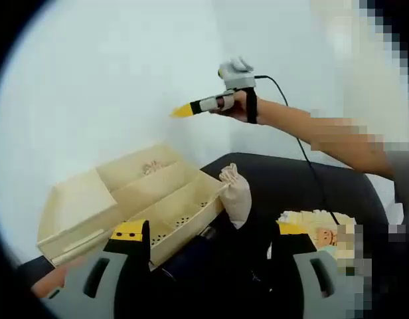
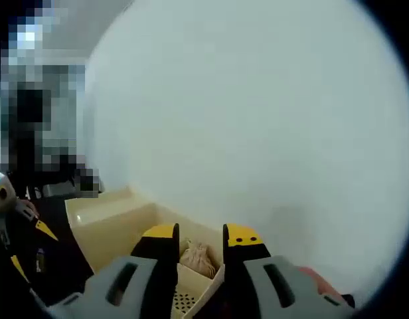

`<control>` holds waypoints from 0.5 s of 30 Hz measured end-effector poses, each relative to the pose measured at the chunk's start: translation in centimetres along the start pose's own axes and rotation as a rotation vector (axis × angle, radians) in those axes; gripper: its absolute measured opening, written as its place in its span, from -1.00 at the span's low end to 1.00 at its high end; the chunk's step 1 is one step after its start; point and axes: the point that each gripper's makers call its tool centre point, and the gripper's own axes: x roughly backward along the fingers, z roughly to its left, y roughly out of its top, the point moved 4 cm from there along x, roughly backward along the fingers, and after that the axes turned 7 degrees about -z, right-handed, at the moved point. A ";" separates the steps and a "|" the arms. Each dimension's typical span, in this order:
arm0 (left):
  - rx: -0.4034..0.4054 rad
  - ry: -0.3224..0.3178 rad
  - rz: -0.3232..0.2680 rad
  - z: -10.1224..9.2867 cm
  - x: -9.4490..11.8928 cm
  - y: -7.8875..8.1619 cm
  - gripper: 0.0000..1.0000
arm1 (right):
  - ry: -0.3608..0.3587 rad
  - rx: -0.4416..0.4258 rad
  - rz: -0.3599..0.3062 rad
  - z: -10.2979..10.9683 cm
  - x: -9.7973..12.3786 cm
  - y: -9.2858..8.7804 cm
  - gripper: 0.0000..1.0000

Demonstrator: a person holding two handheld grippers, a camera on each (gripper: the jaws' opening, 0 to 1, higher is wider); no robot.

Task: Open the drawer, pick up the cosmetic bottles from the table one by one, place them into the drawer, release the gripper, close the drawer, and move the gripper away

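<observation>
left claw (image 1: 214,242): its jaws are standing wide apart at six o'clock in the left gripper view, gripping nothing, with yellow tips showing on each side.
pouch (image 1: 235,193): a small cloth drawstring pouch is sitting just past the left claw, at about twelve o'clock from its gap, near the drawer's corner and not between the jaws.
drawer (image 1: 125,203): a cream box with dividers is lying open on the dark table (image 1: 311,179), at ten o'clock from the left claw; it is likely standing open to take things in.
inside the drawer: a second tan pouch (image 2: 198,259) is resting in one compartment, showing between the right claw's tips in the right gripper view.
right claw (image 2: 201,239): its jaws are sitting narrow with a slim gap, closed on nothing; it is hovering above the drawer, aimed at the wall.
right claw from afar (image 1: 184,109): a hand (image 1: 238,106) is holding it up at one o'clock, well above the drawer.
bottles: i cannot tell where any cosmetic bottle is; pouches are the only loose things i can make out.
stage: judging by the open drawer, loading is under way.
</observation>
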 end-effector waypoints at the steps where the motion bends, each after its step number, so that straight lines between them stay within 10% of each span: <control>1: 0.006 -0.002 -0.008 0.0 0.1 0.2 0.38 | 0.000 -0.001 -0.001 -0.3 0.3 0.4 -0.55; 8: 0.001 0.003 -0.017 0.4 0.5 0.8 0.38 | -0.054 0.062 0.046 -0.5 2.1 0.7 -0.55; 15: -0.011 0.007 -0.037 0.3 1.1 1.5 0.37 | -0.038 0.097 0.083 3.7 5.7 0.1 -0.48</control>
